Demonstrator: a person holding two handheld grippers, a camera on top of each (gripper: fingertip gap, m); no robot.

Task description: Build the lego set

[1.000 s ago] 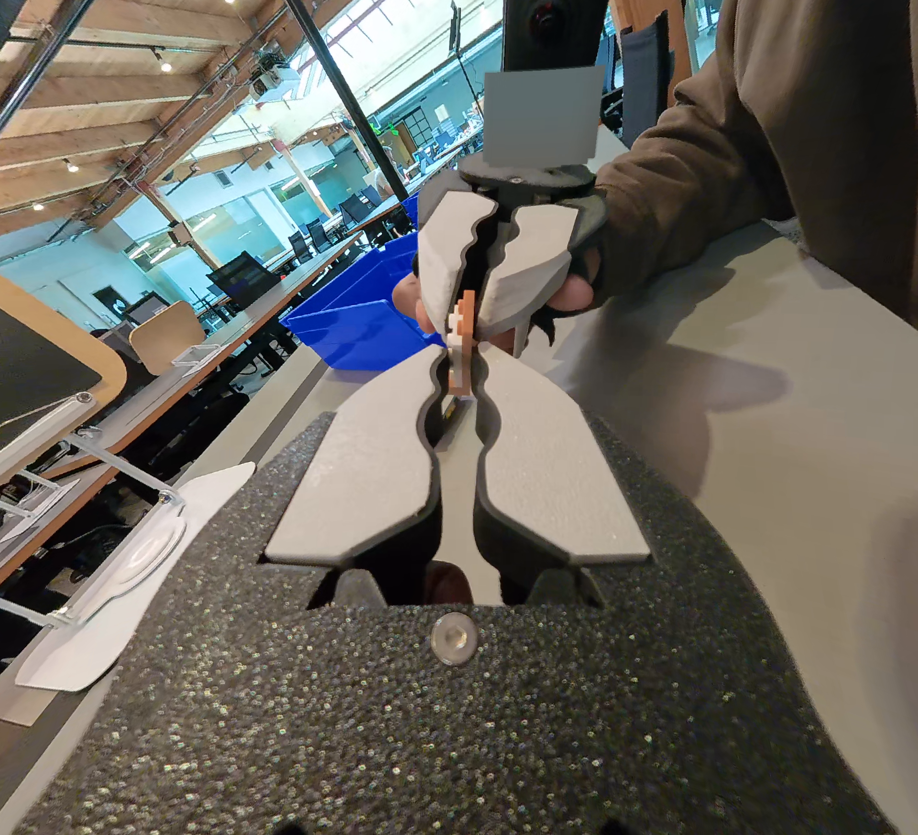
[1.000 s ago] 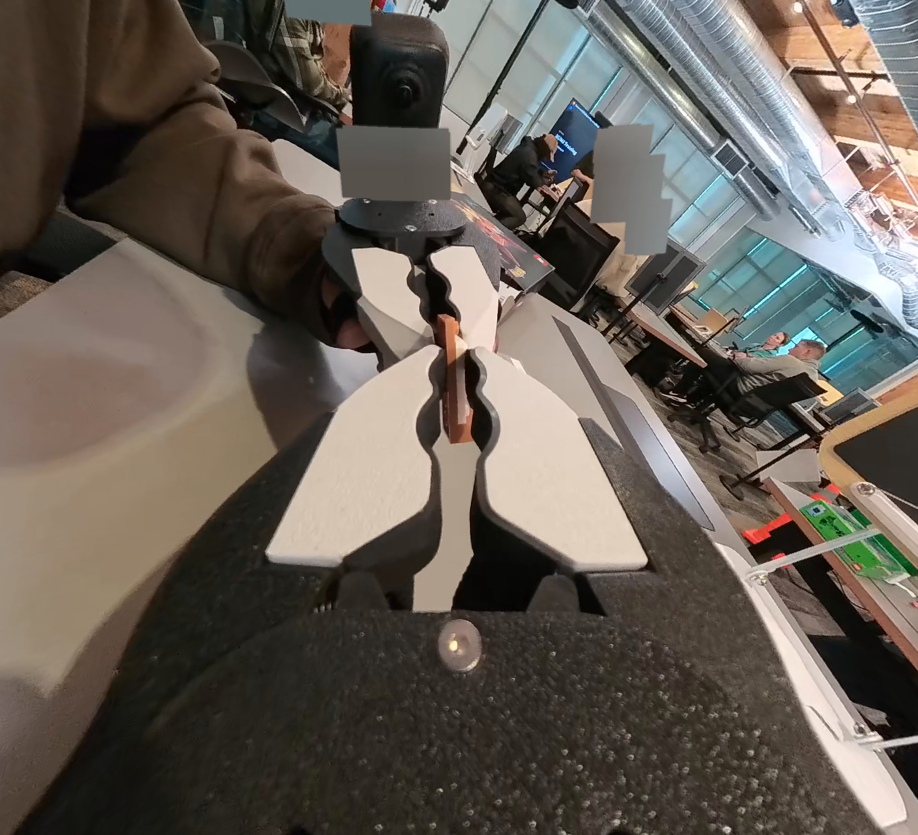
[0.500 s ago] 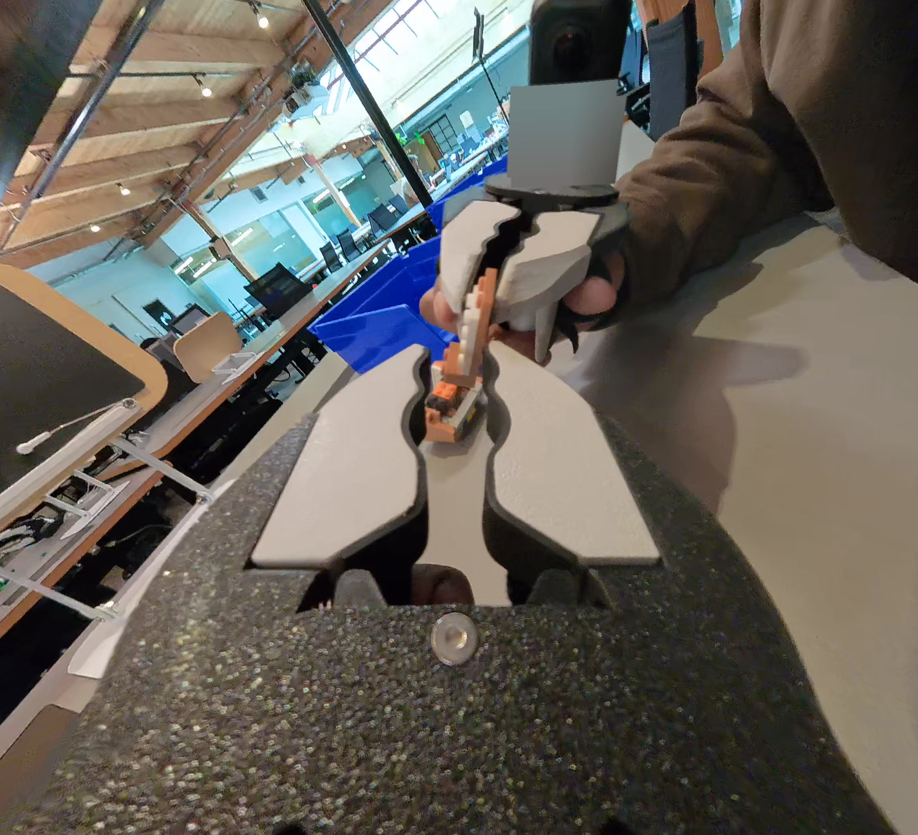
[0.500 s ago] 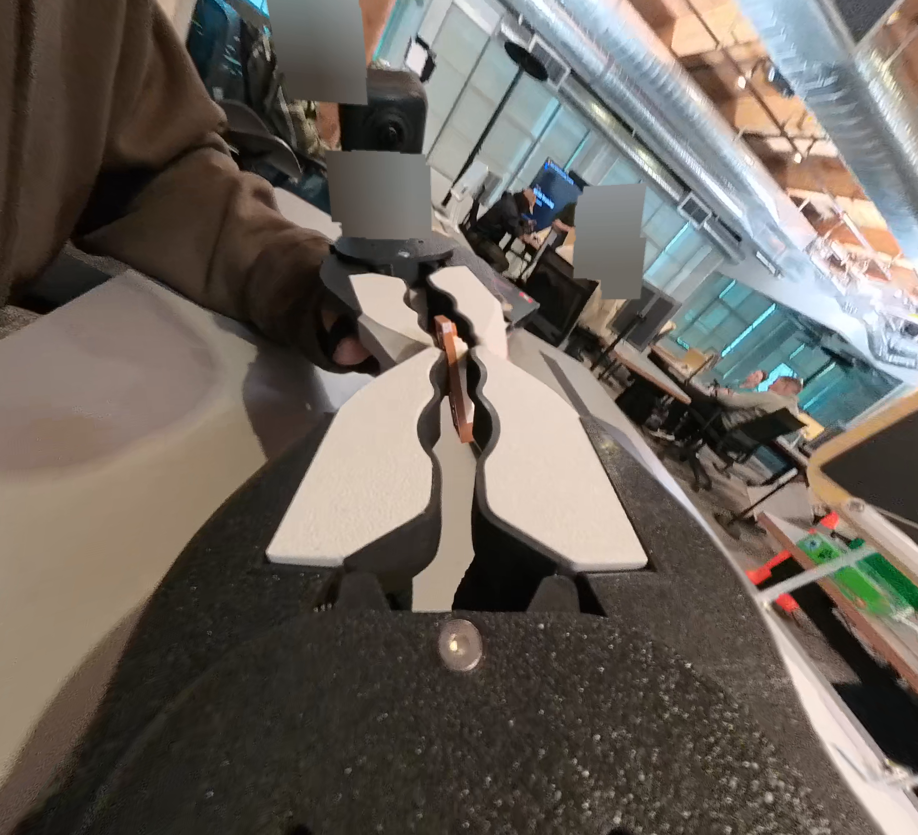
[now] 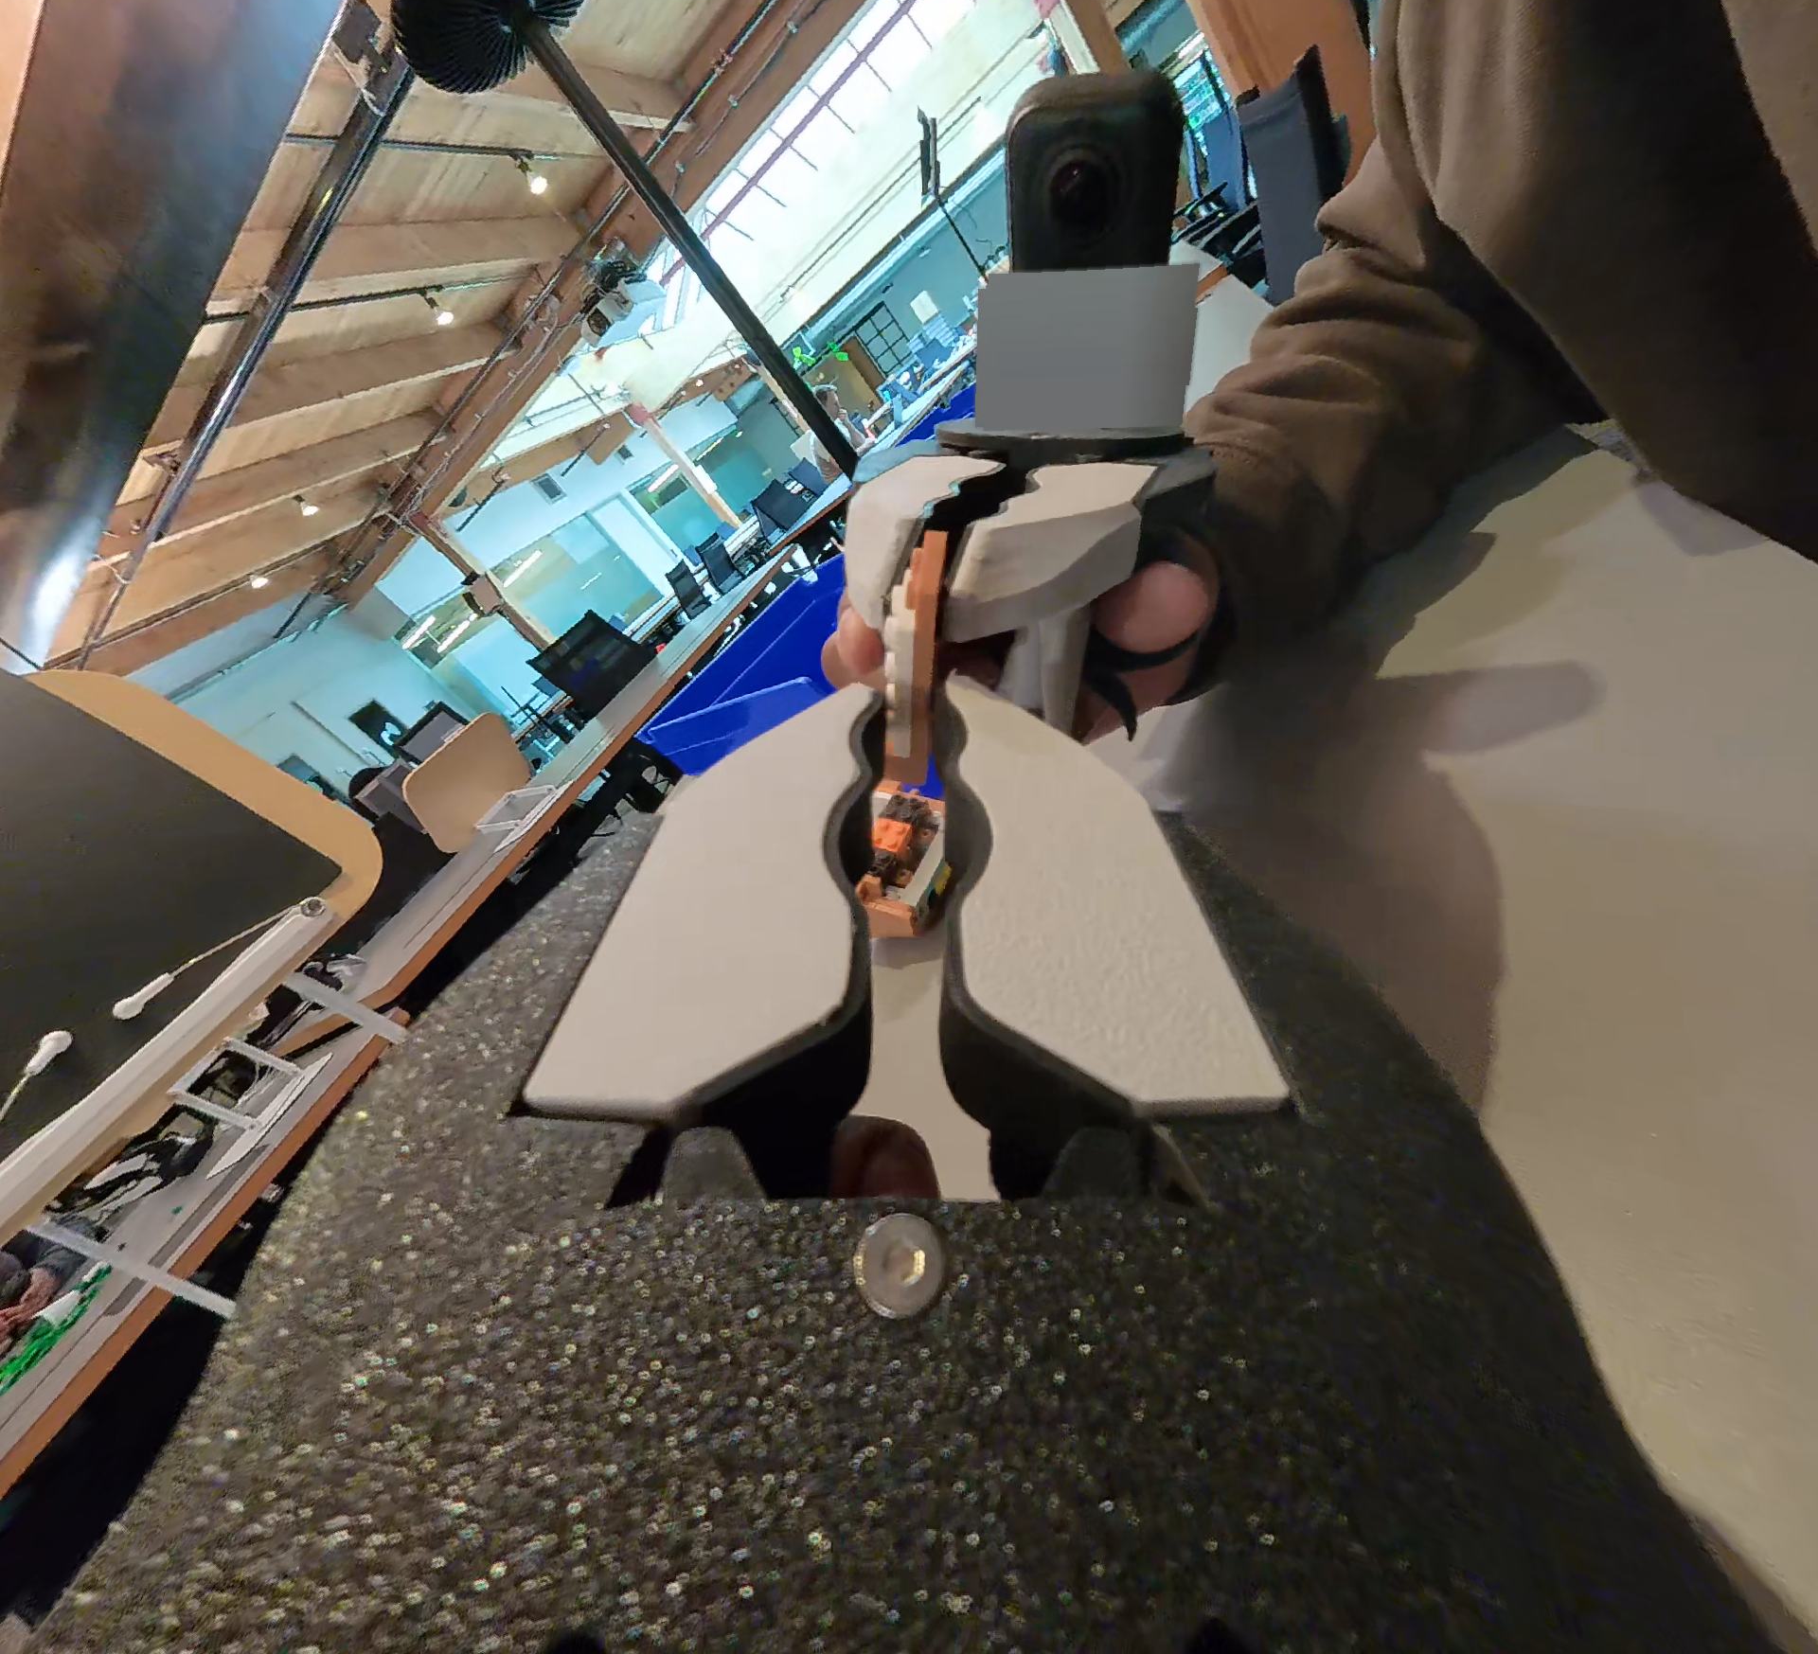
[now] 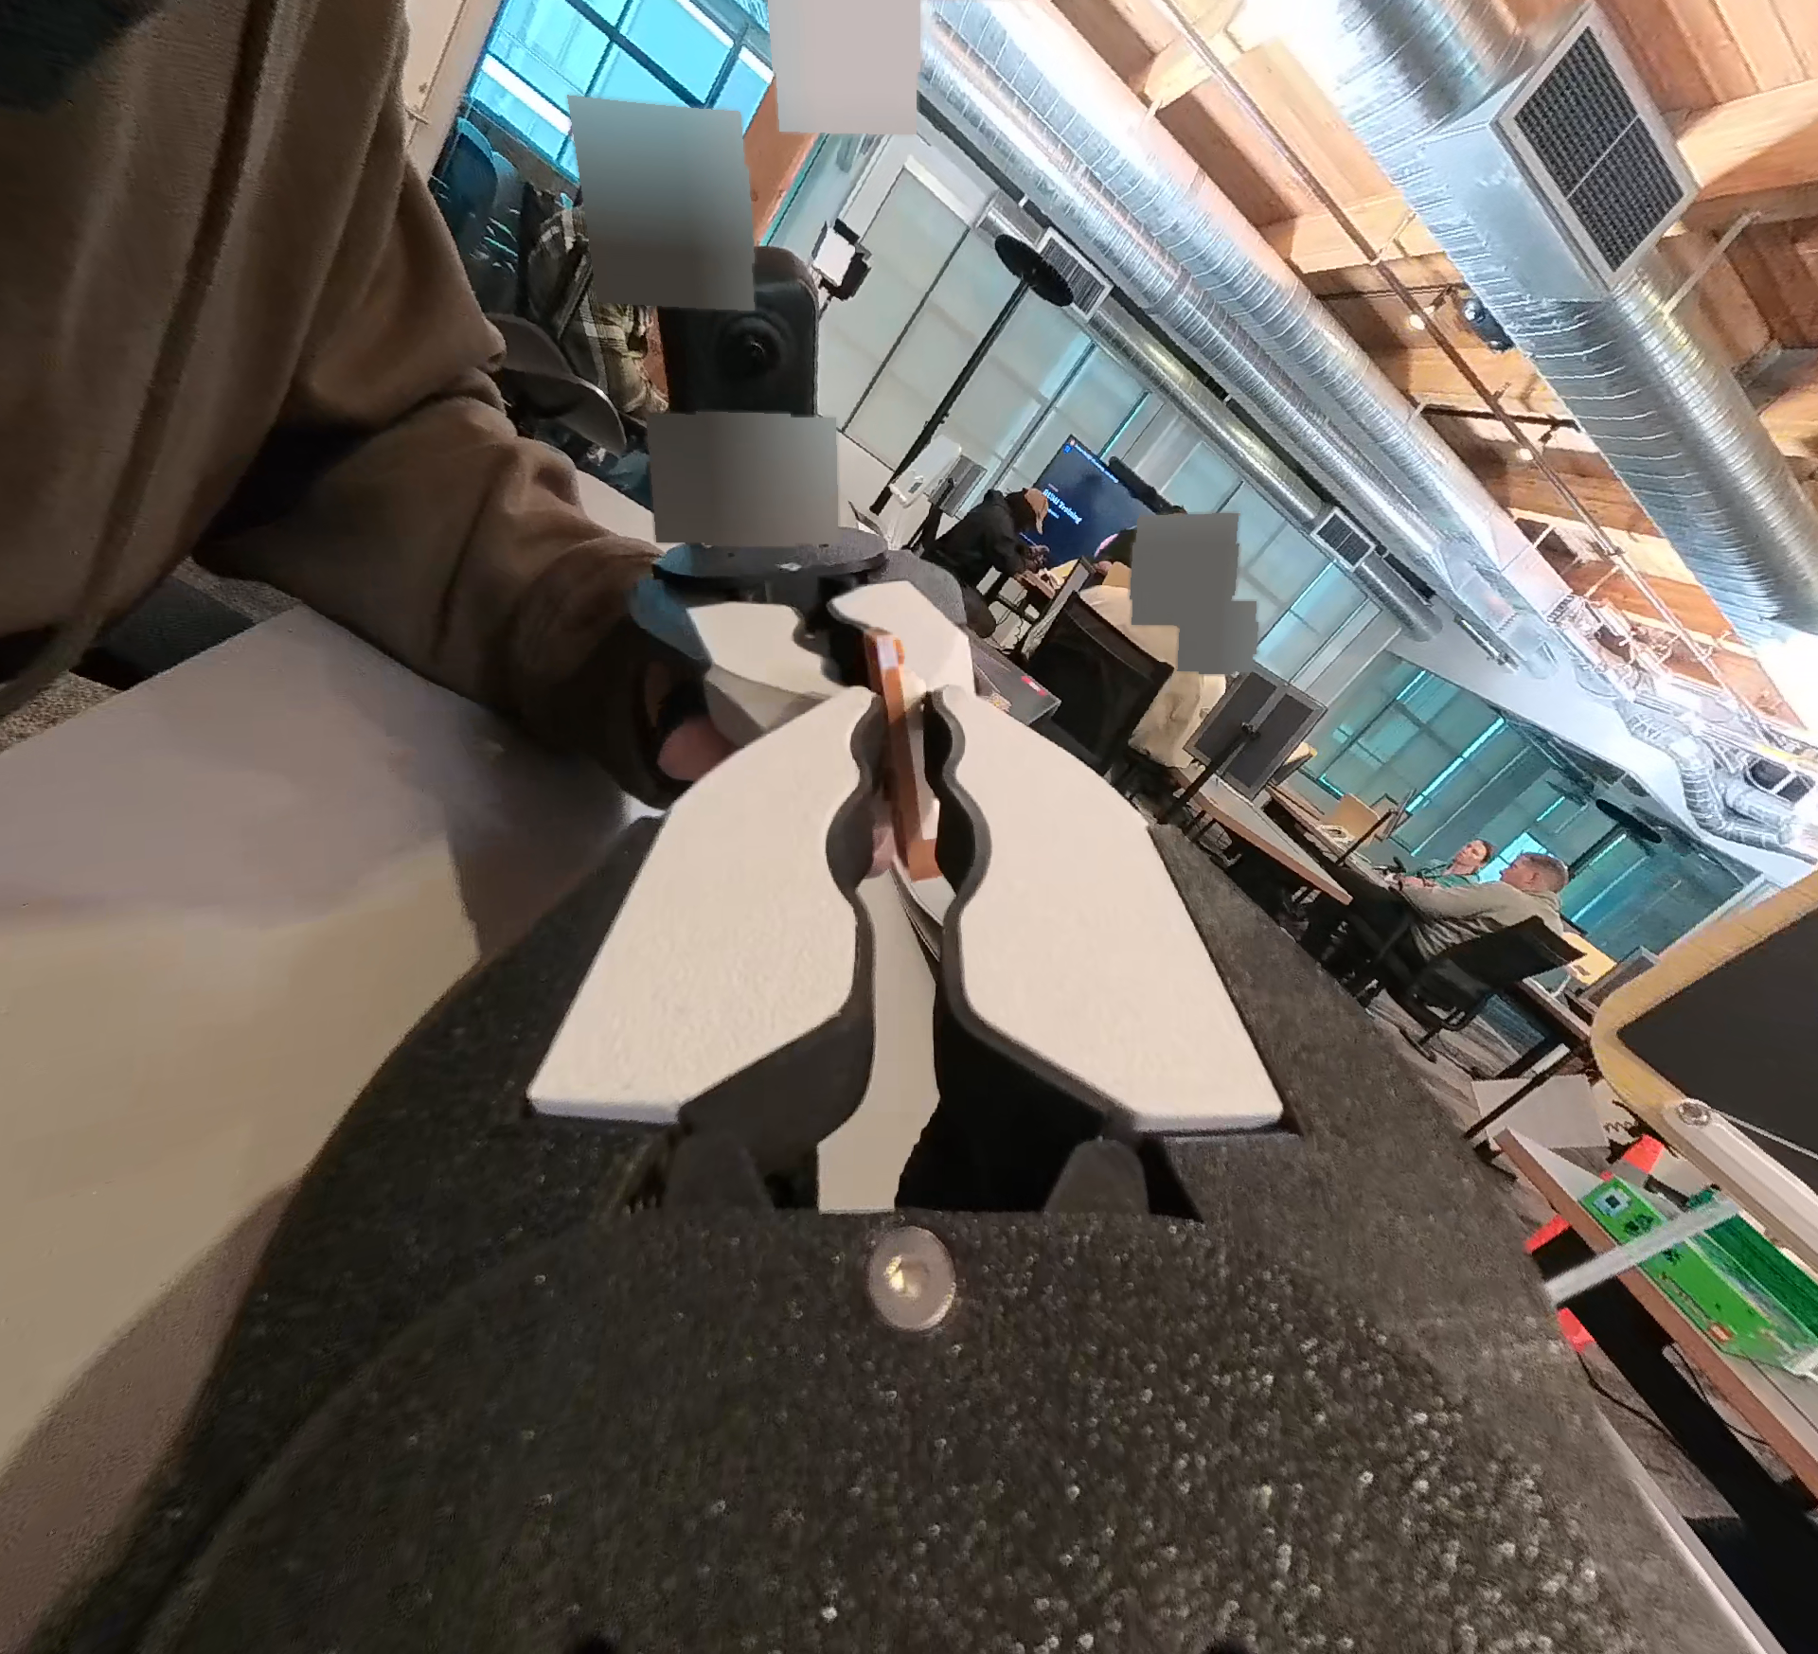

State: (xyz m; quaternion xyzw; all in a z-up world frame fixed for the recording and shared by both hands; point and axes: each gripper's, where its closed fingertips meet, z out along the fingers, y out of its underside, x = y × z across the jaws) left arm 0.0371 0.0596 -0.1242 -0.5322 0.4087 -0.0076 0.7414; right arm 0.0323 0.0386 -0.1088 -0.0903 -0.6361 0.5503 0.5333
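A small lego model of orange, white and black bricks (image 5: 910, 692) hangs in the air between my two grippers, which face each other tip to tip. My left gripper (image 5: 910, 712) is shut on its near end, and the orange and black block (image 5: 900, 859) sits in the hollow between the fingers. My right gripper (image 5: 930, 623), held by a gloved hand, is shut on the stepped orange and white far end. In the right wrist view my right gripper (image 6: 900, 707) pinches the model's brown plate (image 6: 907, 781) edge-on, with the left gripper (image 6: 846, 672) just beyond.
A grey table (image 5: 1574, 869) lies under and to the right of the grippers. A blue bin (image 5: 757, 672) stands at its far edge. The person's brown sleeve (image 5: 1377, 446) reaches in from the right. A black light stand (image 5: 630, 151) rises behind. A green board (image 6: 1672, 1253) lies at the lower right. My left and right fingertips are right by each other.
Both grippers have tilted upward, still shut on the model. The model sits deeper between the left fingers, its orange and black block now showing in the hollow.
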